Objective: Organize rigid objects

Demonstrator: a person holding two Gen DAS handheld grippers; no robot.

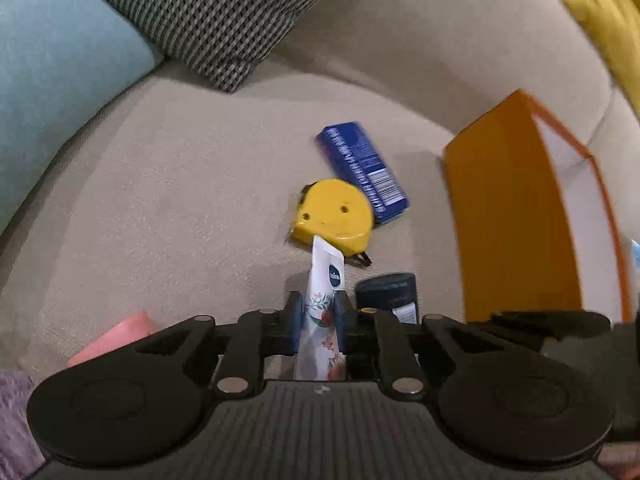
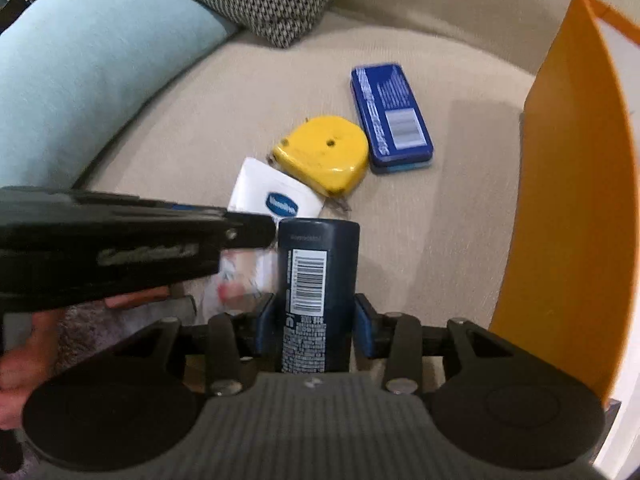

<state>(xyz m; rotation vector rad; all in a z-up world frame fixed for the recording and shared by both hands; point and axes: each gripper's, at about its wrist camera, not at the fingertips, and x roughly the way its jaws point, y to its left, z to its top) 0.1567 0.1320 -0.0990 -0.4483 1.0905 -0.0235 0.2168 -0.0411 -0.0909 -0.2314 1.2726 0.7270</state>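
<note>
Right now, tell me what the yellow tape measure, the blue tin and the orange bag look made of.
Yellow tape measure: likely hard moulded plastic, smooth with a dull sheen and screw holes.
Blue tin: possibly painted metal, glossy printed lid with rounded corners; plastic cannot be ruled out.
Orange bag: looks like stiff matte paper or card, thin flat walls, white inside.

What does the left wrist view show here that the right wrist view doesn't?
Left only: a yellow cushion and the left gripper gripping the white lotion tube. Right only: the right gripper clamping the dark blue deodorant stick. Both: yellow tape measure, blue tin, orange bag.
</note>
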